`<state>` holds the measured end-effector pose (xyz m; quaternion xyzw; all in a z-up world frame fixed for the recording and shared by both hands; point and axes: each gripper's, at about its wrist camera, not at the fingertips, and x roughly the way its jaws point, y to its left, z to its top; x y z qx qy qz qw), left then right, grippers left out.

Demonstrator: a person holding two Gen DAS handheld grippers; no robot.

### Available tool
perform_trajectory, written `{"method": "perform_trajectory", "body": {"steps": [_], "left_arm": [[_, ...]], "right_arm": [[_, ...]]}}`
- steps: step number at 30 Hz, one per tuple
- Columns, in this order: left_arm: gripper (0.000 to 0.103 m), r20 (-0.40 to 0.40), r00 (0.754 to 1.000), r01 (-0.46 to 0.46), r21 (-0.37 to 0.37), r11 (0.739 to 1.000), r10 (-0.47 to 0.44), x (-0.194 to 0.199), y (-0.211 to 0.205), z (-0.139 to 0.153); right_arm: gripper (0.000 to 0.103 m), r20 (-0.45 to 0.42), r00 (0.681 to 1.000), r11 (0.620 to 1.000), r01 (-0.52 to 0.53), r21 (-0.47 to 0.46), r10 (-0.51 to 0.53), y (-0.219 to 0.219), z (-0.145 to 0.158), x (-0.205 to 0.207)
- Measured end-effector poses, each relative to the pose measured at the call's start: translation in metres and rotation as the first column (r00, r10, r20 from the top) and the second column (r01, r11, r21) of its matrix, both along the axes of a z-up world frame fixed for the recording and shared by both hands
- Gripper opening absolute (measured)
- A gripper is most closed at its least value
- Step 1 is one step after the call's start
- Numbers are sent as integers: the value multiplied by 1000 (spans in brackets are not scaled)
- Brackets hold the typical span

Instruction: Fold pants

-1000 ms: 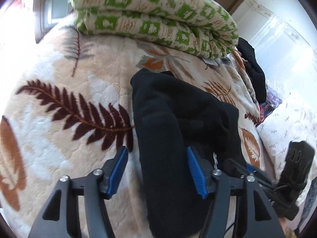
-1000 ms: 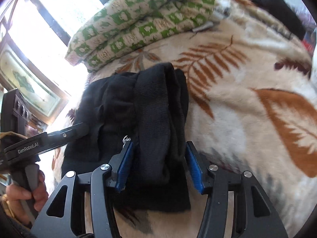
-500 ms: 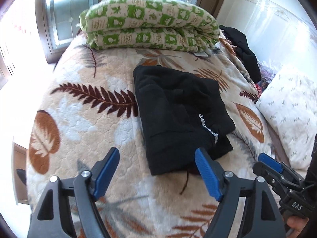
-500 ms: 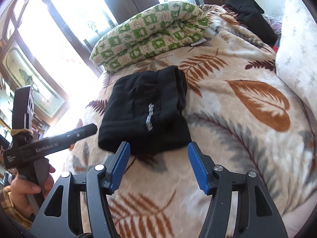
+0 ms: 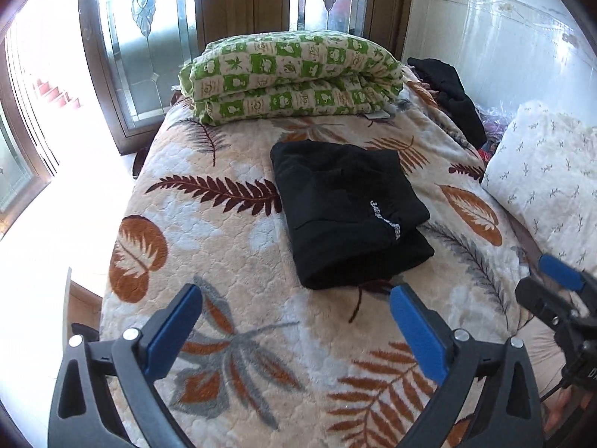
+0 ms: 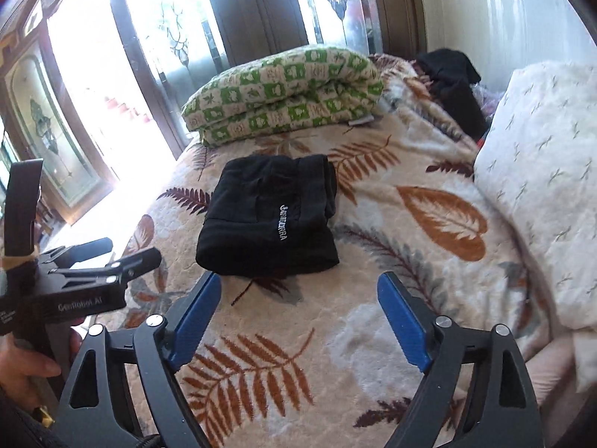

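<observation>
Behind folded black pants (image 5: pixel 347 212): green quilt (image 5: pixel 291 78), white pillow (image 5: pixel 544 175) beside; left gripper (image 5: pixel 294 321), right gripper (image 6: pixel 298 310) opening, empty.

The folded pants (image 5: pixel 347 209) are matt black knit cloth with stitched white lettering, lying on a plush quilted blanket (image 5: pixel 224 246). The left gripper (image 5: pixel 294 321) has matt black plastic arms, blue rubbery pads and shiny metal bolts.

One folded black pants (image 5: pixel 347 212), one green checkered quilt (image 5: pixel 291 74), one white pillow (image 5: pixel 544 179), two claws (image 5: pixel 294 330)
</observation>
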<state>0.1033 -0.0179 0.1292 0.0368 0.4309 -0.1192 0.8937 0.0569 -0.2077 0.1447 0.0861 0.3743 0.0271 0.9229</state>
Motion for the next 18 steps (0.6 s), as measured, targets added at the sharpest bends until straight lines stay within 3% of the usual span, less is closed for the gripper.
{"method": "perform_trajectory", "body": {"steps": [1, 18], "left_arm": [[102, 6, 1000, 0, 3, 1000, 0, -4, 0, 2], [103, 86, 996, -29, 27, 999, 27, -59, -3, 32]], "right_arm": [[96, 4, 1000, 1000, -1, -9, 1, 1, 3, -2], [98, 38, 999, 999, -6, -42, 8, 3, 29, -48]]}}
